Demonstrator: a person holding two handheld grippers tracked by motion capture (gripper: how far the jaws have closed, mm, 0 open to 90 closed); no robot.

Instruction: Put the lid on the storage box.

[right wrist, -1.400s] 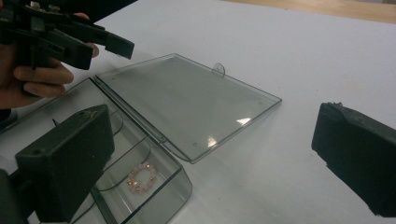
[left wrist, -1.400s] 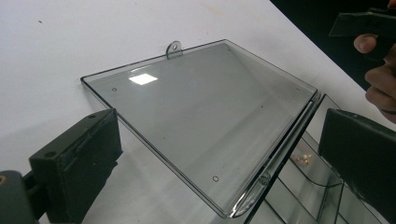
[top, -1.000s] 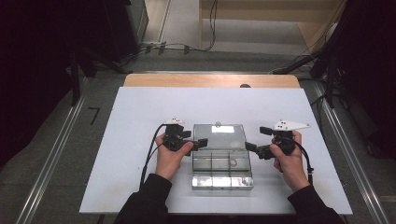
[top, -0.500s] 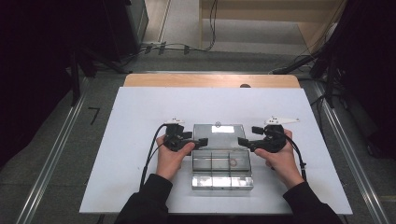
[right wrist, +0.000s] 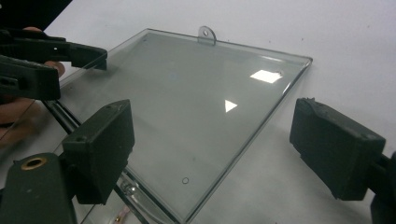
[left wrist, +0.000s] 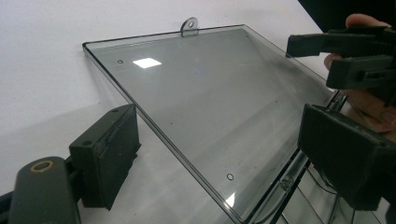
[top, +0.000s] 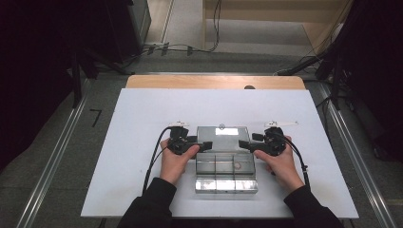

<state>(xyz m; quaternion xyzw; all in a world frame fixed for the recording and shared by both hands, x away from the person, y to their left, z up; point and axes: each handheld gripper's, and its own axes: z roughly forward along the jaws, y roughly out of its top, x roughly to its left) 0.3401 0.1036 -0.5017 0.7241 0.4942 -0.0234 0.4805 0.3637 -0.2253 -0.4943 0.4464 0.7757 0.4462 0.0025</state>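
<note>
So, clear plastic box (top: 225,164) sits in the middle of the white table (top: 142,123), near the person's edge, its lid (top: 222,137) swung open and lying back flat on the far side; front part w/ dividers is toward the person. Left gripper (top: 205,146) is at the lid's left edge, right gripper (top: 243,145) at the lid's right edge, both pointing inward toward each other, each held in a hand. Left gripper view: lid (left wrist: 210,107) runs between the two black jaws, its side edge crossing the gap, jaws spread wide and apart from the plastic; other gripper (left wrist: 345,56) shows top right. Right gripper view: same deal, lid (right wrist: 196,112) edge between the jaws, jaws spread, no pinch on it; other gripper (right wrist: 46,58) at top left. Both sets of jaws have just been closing a bit, w/ the lid edge between them, pads not yet on it. Small tab (right wrist: 207,34) w/ a hole sticks out from the lid's far edge.
</note>
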